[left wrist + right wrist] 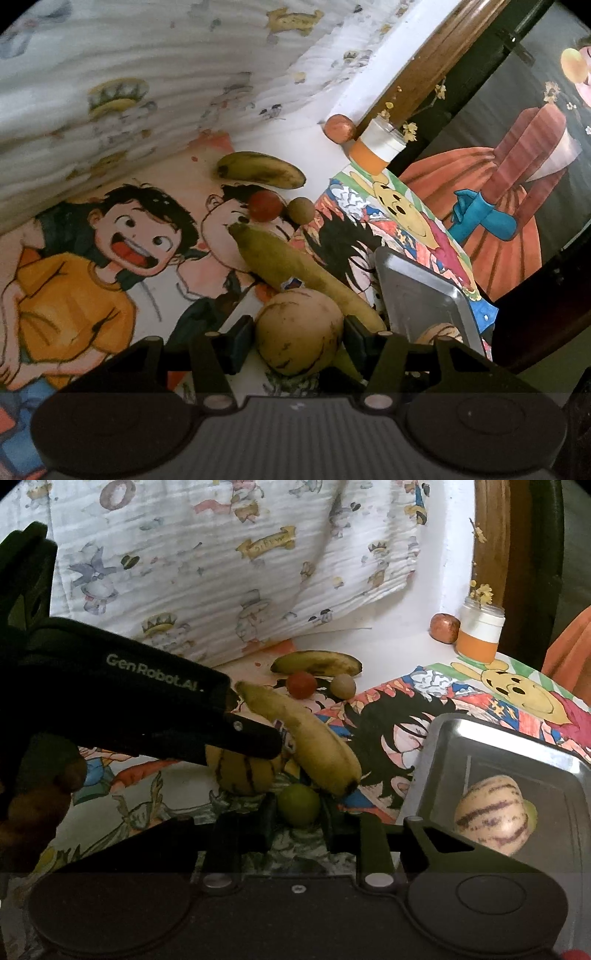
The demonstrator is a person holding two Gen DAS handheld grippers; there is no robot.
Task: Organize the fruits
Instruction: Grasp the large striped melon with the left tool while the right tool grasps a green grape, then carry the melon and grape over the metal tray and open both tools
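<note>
We look down and forward from each wrist, close over the cartoon-print table (110, 258), both views sharing the bananas, the steel tray (480, 738) (right side in both) and the orange-based jar (373, 147).

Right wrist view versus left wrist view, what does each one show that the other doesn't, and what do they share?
Only the right wrist view shows the small green fruit pinched in the right gripper, the whole striped melon in the metal tray, and the left gripper from outside.

Only the left wrist view shows the cartoon boys drawing and the left gripper closed on the yellow striped melon.

Both show that melon, two bananas, the red fruit, the brown fruit, the orange-banded jar and the tray.
</note>
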